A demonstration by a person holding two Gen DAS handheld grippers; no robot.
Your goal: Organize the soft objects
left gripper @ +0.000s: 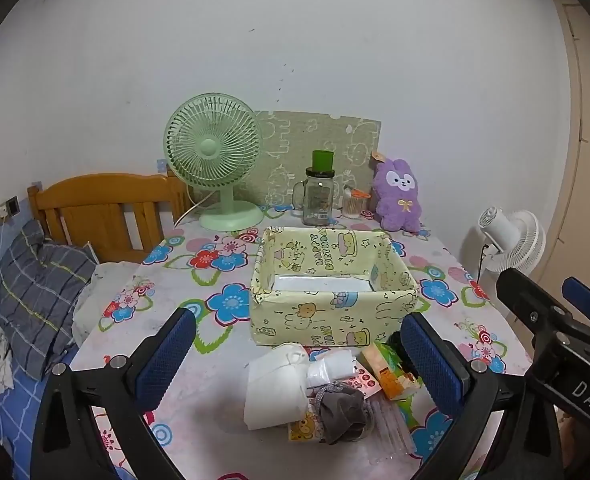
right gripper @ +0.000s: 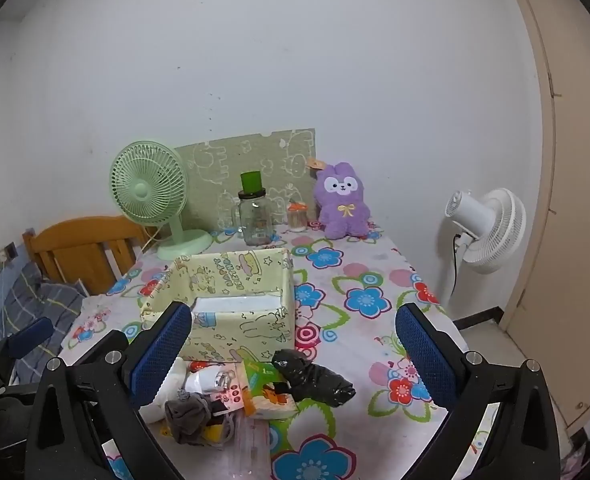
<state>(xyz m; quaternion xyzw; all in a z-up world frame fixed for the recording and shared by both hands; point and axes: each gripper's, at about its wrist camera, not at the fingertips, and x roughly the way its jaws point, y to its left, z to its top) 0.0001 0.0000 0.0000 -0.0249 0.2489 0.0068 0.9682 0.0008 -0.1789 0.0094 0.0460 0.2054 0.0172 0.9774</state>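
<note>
A yellow cartoon-print fabric box (left gripper: 331, 320) (right gripper: 231, 328) stands open in the middle of the flowered table. In front of it lies a heap of small soft items: a white folded bag (left gripper: 273, 392), a grey sock (left gripper: 341, 412) (right gripper: 189, 410), an orange-green tissue pack (left gripper: 391, 376) (right gripper: 269, 390) and a crumpled black bag (right gripper: 315, 378). A purple plush bunny (left gripper: 399, 196) (right gripper: 343, 204) sits at the back. My left gripper (left gripper: 303, 356) is open, hovering over the heap. My right gripper (right gripper: 295, 348) is open too, above the heap's right side, and shows at the right edge of the left wrist view.
Along the wall stand a green desk fan (left gripper: 215, 168) (right gripper: 151, 196), a glass jar with a green lid (left gripper: 319, 196) (right gripper: 255, 212) and a small jar of cotton swabs (left gripper: 353, 204). A bed with a wooden headboard (left gripper: 103, 212) lies left; a white floor fan (right gripper: 483, 228) stands right.
</note>
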